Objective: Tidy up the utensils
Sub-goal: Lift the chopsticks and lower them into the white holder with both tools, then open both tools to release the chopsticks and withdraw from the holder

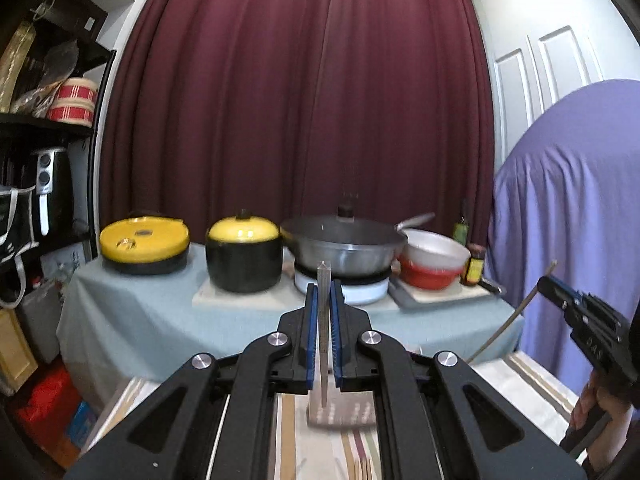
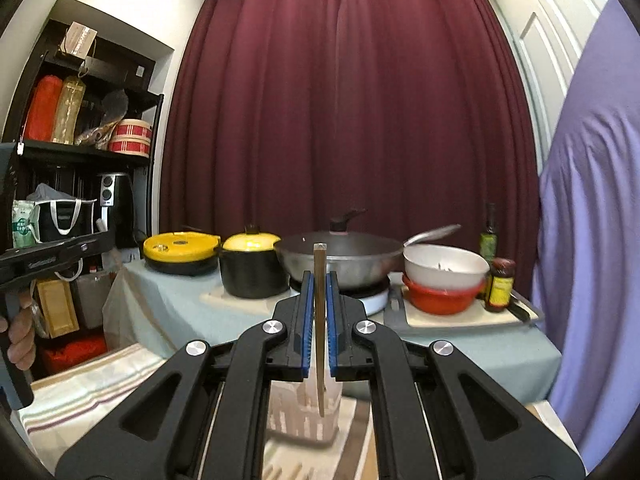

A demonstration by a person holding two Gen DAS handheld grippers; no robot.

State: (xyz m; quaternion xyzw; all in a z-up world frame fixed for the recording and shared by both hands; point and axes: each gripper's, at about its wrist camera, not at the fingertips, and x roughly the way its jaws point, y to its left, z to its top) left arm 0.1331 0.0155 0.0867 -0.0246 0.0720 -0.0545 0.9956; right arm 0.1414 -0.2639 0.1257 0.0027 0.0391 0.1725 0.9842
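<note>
My left gripper is shut on a grey metal chopstick held upright. Its lower tip hangs over a white perforated utensil holder on the striped cloth below. My right gripper is shut on a wooden chopstick, also upright, with its tip inside the same holder. The right gripper also shows at the right of the left wrist view, and the left gripper at the left of the right wrist view.
A table with a pale blue cloth stands behind, carrying two yellow-lidded black pots, a wok on a burner, stacked white and red bowls and sauce bottles. Dark shelves are at left, a purple cover at right.
</note>
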